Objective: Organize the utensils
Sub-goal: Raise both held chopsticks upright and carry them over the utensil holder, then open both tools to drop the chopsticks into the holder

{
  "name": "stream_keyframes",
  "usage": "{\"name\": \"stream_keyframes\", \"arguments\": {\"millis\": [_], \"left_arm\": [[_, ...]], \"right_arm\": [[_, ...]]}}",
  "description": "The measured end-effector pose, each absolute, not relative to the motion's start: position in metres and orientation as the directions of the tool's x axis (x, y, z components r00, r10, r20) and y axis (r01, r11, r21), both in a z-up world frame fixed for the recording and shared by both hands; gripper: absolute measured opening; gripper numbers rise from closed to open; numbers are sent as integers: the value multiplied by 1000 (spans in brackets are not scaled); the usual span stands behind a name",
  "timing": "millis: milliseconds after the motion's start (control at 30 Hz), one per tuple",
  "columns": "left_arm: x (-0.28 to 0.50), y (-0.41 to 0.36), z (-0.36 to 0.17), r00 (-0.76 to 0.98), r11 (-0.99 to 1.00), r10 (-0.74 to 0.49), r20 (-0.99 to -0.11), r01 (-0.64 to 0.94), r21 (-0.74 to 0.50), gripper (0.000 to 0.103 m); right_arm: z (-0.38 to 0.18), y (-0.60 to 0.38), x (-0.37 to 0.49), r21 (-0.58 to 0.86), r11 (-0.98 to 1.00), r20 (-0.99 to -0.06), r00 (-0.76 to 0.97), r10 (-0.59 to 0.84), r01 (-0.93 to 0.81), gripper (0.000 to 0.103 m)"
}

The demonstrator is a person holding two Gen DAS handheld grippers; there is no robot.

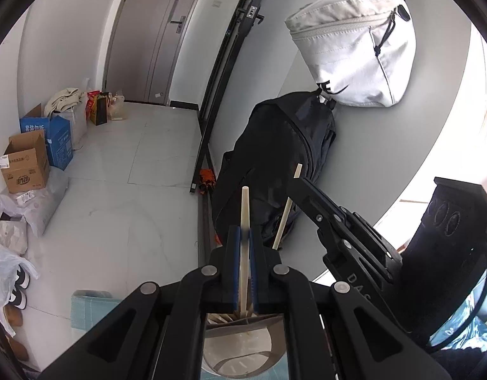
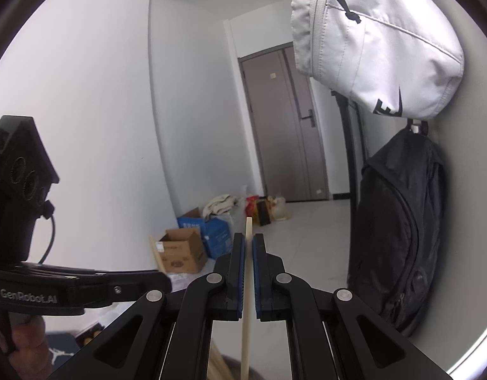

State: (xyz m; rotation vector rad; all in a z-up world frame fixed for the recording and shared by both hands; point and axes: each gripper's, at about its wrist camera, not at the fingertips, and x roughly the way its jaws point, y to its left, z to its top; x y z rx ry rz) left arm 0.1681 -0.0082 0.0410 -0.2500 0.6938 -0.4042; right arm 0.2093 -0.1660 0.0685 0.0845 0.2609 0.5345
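Observation:
In the left wrist view my left gripper is shut on a pale wooden chopstick that stands nearly upright between the blue pads. Directly below it is a grey utensil holder with several more chopsticks inside. To the right, the right gripper grips a second chopstick that leans over the same holder. In the right wrist view my right gripper is shut on that chopstick. At the lower left of this view are the left gripper, its chopstick and a person's hand.
A black backpack and a white bag hang on the wall at right. Cardboard boxes, bags and shoes line the left wall. A grey door stands at the far end. A teal mat lies under the holder.

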Motion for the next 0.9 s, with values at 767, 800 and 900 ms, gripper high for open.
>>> {"name": "stream_keyframes", "arguments": {"millis": [767,800,900], "left_arm": [[153,-1,28,639,878,-476,-604,309,-366,1],[153,-1,28,638,879,-475,-605,309,-364,1],[152,-1,28,640,881,-471,-608,310,-356,1]], "right_arm": [[62,-169,184,261,806,-370,717,591,-531,8],[66,-172,189,278,808,-365,721,590,-520,14],[74,-170,205,301,807,-378,713,590,-509,39]]}}
